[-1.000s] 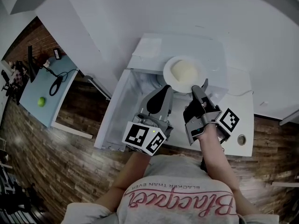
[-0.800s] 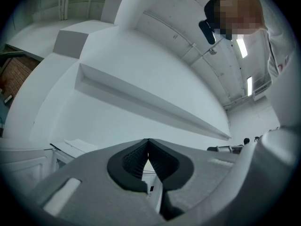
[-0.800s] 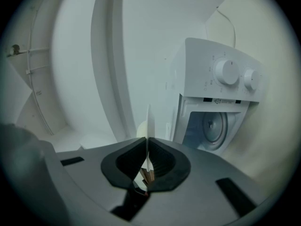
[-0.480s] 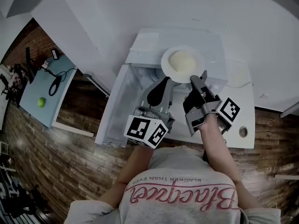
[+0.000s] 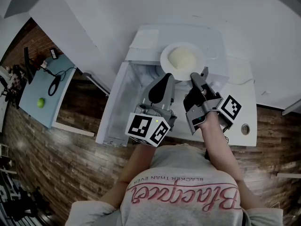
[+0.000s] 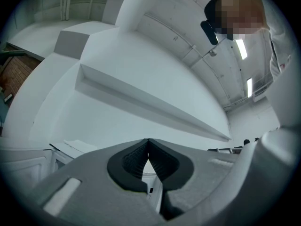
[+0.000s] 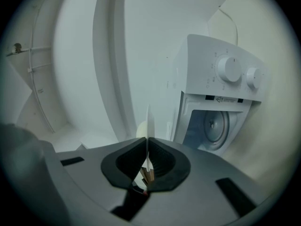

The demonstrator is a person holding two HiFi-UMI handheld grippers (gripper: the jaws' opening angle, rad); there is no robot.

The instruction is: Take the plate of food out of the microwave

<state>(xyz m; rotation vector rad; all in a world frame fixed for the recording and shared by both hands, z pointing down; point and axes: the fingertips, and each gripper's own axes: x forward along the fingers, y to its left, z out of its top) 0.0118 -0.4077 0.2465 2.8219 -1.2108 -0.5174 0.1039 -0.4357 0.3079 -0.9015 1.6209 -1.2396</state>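
Note:
A white plate with a pale mound of food is held level in front of the white microwave, above its open front. My right gripper is shut on the plate's near rim. In the right gripper view the plate shows edge-on between the pads of the right gripper, with the food just behind. My left gripper hangs beside the plate to its left, shut and empty; its tips meet in the left gripper view.
The microwave's open door sticks out at the left of my hands. Its two knobs and the cavity with the turntable show in the right gripper view. A white counter lies on the right, a blue table far left.
Only the head view has shifted a little. Both grippers and the plate keep their places.

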